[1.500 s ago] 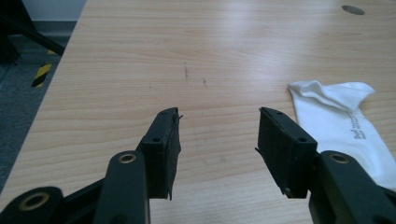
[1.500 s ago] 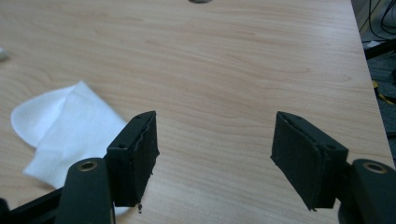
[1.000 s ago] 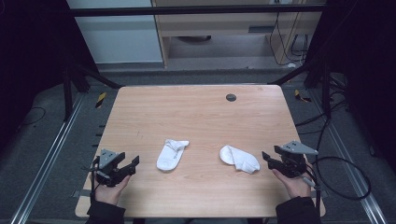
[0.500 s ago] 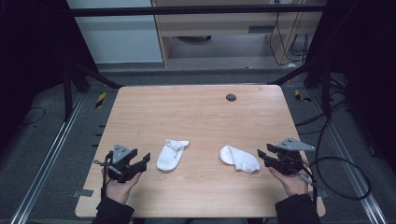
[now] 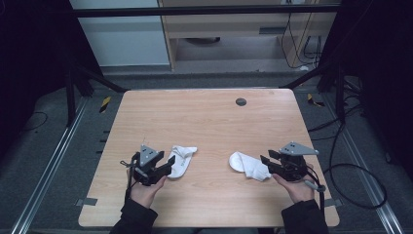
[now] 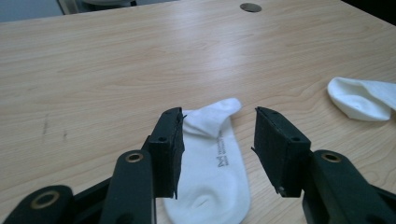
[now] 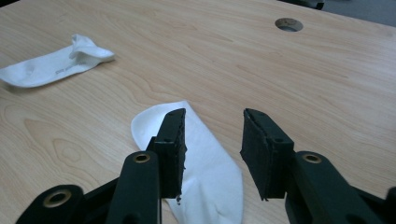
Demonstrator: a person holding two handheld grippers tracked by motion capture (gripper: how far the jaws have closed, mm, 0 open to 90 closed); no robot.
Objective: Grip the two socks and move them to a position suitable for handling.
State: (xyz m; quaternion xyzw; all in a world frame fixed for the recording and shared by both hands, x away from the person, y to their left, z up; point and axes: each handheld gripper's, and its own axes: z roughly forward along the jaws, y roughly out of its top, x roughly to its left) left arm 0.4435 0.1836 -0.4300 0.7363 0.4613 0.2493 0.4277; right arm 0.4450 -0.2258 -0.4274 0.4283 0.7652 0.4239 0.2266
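Observation:
Two white socks lie flat on the wooden table (image 5: 209,122). The left sock (image 5: 183,161) (image 6: 215,172) stretches away under my left gripper (image 5: 170,164) (image 6: 218,116); its jaws have just been closing and stand open, the sock below the gap, pads clear of it. The right sock (image 5: 247,165) (image 7: 205,163) lies beneath my right gripper (image 5: 265,163) (image 7: 214,114), whose jaws have also just been closing and are open, not pressing the fabric. Each gripper view shows the other sock farther off (image 6: 362,98) (image 7: 51,67).
A round dark grommet hole (image 5: 240,102) (image 7: 288,24) sits near the table's far edge. Bare wood spreads between the socks and beyond them. Black frame posts and floor cables (image 5: 341,165) flank the table.
My left gripper has moved right, up to the left sock. My right gripper has edged left over the right sock. Both pairs of jaws stand narrower than before.

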